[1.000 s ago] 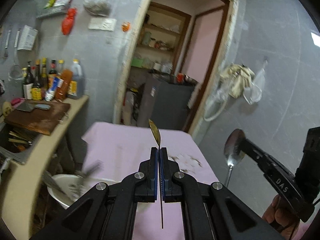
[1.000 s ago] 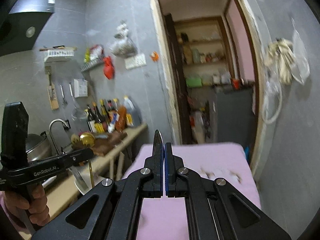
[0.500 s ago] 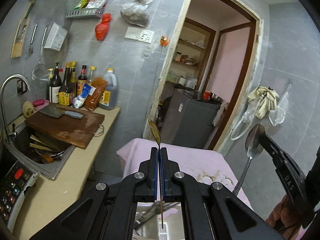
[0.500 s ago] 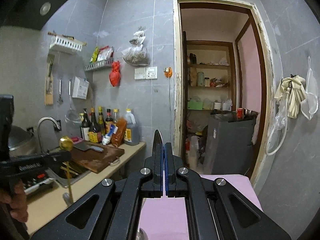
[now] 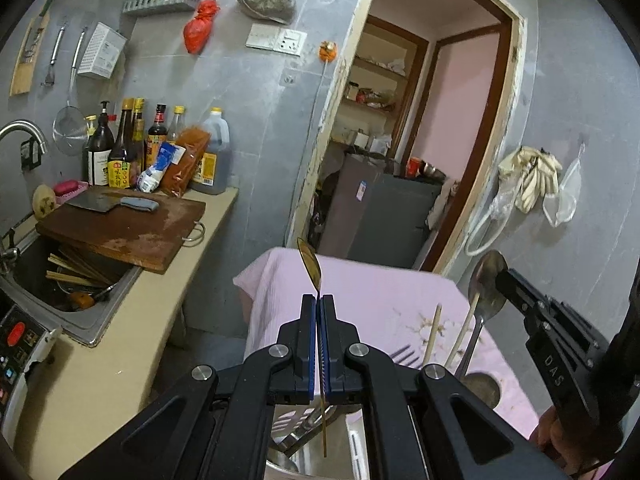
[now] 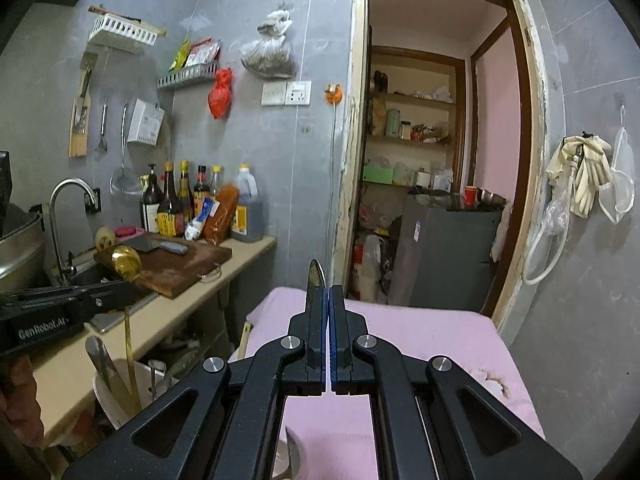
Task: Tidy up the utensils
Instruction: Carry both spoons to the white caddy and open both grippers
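My left gripper (image 5: 319, 300) is shut on a gold spoon (image 5: 309, 263), bowl up, thin handle hanging below the jaws over a holder's rim (image 5: 298, 462). In the right wrist view this left gripper (image 6: 120, 286) carries the gold spoon (image 6: 126, 262) with its handle reaching down to a white utensil holder (image 6: 105, 400). My right gripper (image 6: 328, 292) is shut on a silver spoon (image 6: 316, 276), seen edge-on. From the left it shows as the right gripper (image 5: 505, 280) clamping the silver spoon (image 5: 486, 280), whose handle runs down among upright chopsticks (image 5: 434, 330) and a fork (image 5: 402, 356).
A pink-covered table (image 6: 424, 332) lies ahead, below an open doorway. A counter (image 5: 120, 360) runs along the left with a cutting board (image 5: 128, 232), cleaver, sauce bottles and a sink (image 5: 60, 280) full of chopsticks. A hand (image 5: 560, 440) holds the right gripper.
Both grippers have swung left and sunk with their spoons. The utensil holder with chopsticks and fork has come into view below them. Both grips are unchanged.
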`<action>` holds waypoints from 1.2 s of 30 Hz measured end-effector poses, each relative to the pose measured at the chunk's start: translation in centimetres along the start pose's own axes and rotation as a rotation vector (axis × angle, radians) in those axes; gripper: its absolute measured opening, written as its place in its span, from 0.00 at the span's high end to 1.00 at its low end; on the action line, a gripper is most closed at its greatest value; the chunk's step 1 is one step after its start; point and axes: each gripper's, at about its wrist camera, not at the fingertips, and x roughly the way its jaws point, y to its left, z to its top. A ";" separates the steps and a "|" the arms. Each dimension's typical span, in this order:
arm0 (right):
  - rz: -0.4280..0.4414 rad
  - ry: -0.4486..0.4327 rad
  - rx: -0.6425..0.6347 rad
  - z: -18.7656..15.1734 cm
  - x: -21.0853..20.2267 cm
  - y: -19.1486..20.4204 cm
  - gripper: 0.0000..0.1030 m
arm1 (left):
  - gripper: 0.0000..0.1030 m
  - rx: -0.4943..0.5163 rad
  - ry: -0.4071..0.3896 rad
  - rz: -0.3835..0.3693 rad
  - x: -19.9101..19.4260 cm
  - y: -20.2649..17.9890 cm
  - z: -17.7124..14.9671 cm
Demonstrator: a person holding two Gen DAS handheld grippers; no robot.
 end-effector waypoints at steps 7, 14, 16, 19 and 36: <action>0.023 0.040 0.005 -0.9 -0.3 -0.1 0.98 | 0.97 0.048 0.055 -0.013 0.0 -0.6 -0.9; 0.048 0.049 0.052 -0.9 -1.0 -1.2 0.97 | 0.96 0.010 0.106 -0.017 -0.4 0.2 -0.7; 0.057 0.051 0.069 -0.9 -1.1 -1.6 0.97 | 0.94 0.003 0.112 -0.023 -0.6 0.2 -0.6; 0.057 0.043 0.090 -0.7 -1.6 -2.0 0.96 | 0.82 -0.002 0.114 -0.043 -1.0 -0.1 -0.5; -0.040 -0.053 0.208 0.8 -7.0 -9.2 0.43 | 0.13 -0.002 -0.048 -0.026 -4.3 -5.3 0.8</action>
